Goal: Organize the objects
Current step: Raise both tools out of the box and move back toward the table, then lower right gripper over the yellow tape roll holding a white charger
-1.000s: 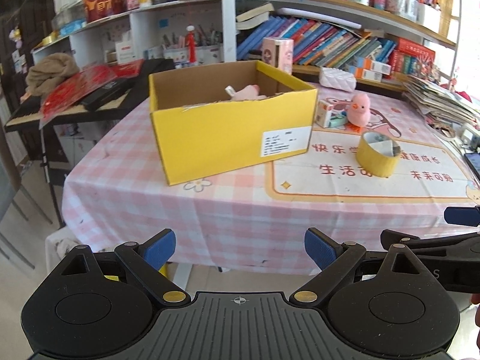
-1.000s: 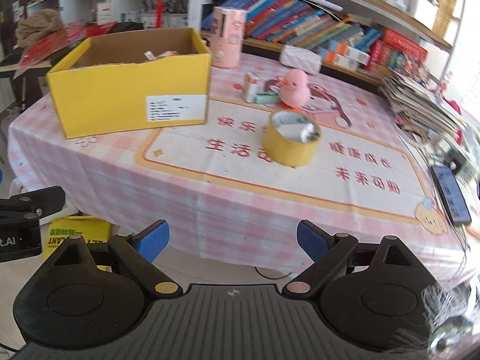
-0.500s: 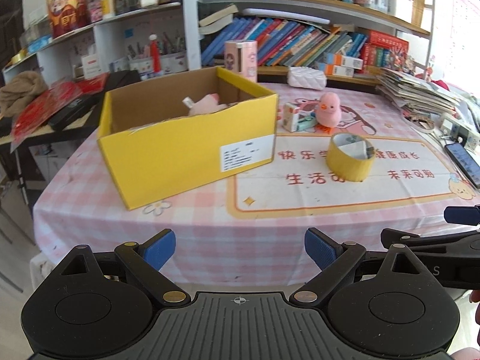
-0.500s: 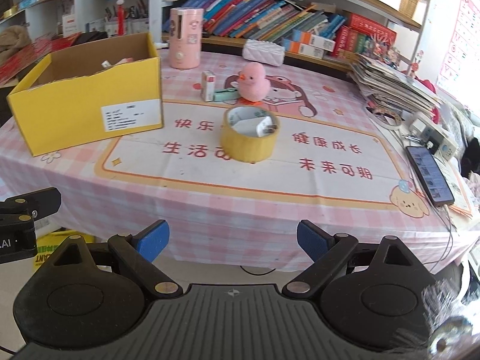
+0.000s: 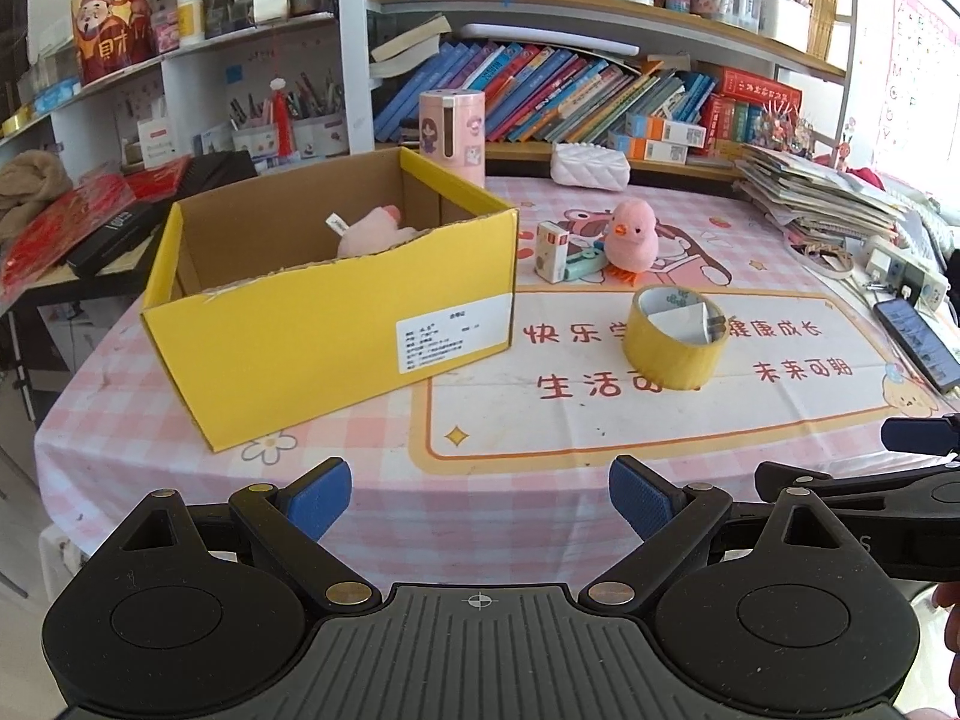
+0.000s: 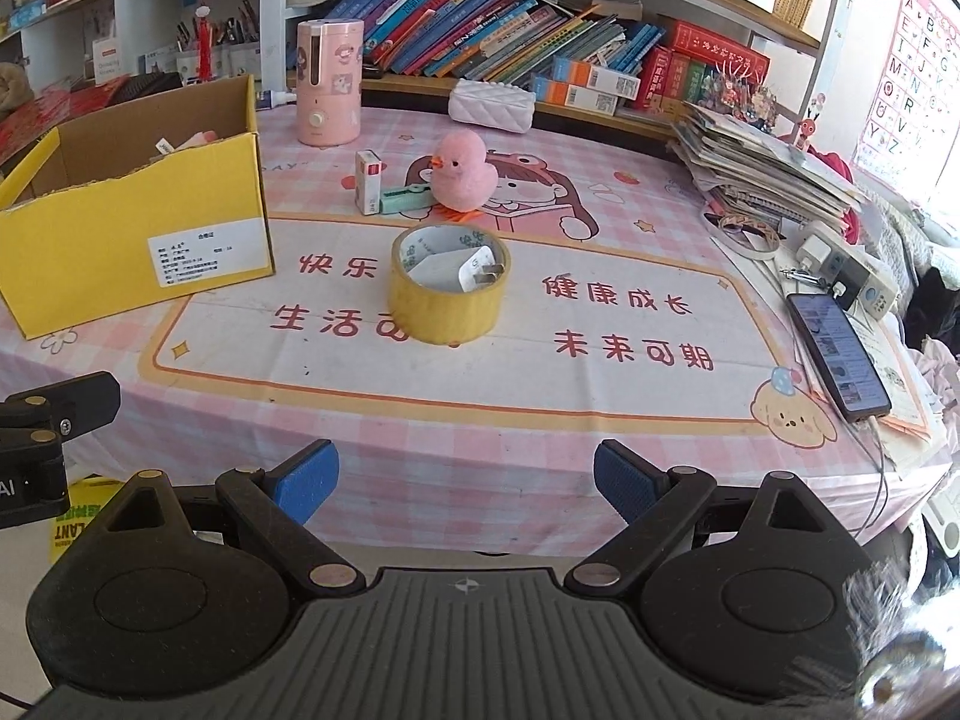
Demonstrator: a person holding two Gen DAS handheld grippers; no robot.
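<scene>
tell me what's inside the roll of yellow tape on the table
A white plug-in charger lies inside the roll of yellow tape, tilted, with its metal prongs pointing toward the roll's right wall. The tape's near wall hides the charger's lower part and whatever is beneath it.

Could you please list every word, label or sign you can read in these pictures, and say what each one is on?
"快乐" on the table mat, upper left.
"健康成长" on the mat, upper right.
"生活" on the mat, lower left.
"未来可期" on the mat, lower right.
Alphabet letters on the wall chart.
White label on the yellow box: too small.
Book spines: too blurred.
</scene>
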